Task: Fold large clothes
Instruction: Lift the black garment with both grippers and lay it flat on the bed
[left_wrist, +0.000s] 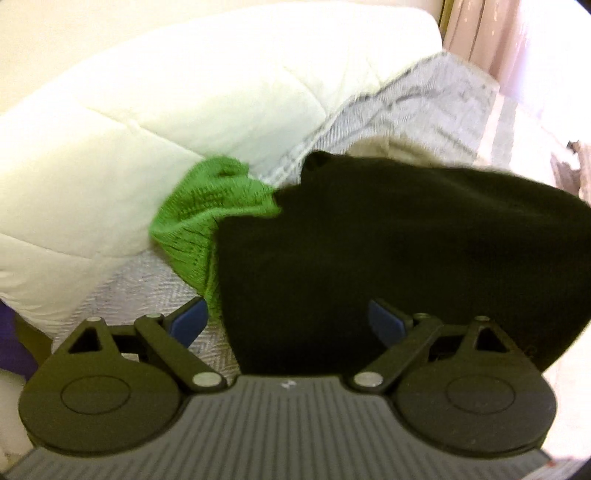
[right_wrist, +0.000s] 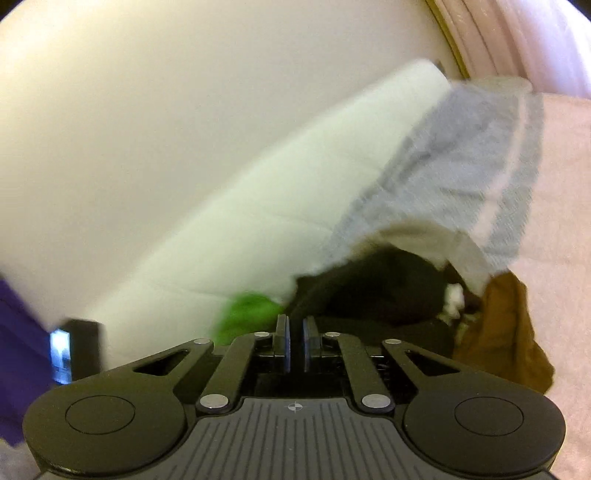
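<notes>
Background: pale wall and pinkish curtain are seen far beyond both pairs of fingers.
Surface: grey herringbone bedcover is spread ahead of the fingers, with a white quilted duvet piled on it beyond the left finger.
Left gripper: its blue-padded fingers are spread wide; nothing is pinched between them.
Black garment: it is laid just ahead of the left gripper, filling the gap between the fingertips and reaching past the right finger; whether the pads touch it cannot be told.
Green knit: it is bunched beyond the left finger, touching the black garment's edge and the duvet.
Right gripper: its fingers are drawn nearly together, only a thin gap left; a dark fold of the black garment seems to run up from between the tips, though blur leaves the grip uncertain.
Brown cloth: it is heaped beyond the right finger, beside the black garment.
</notes>
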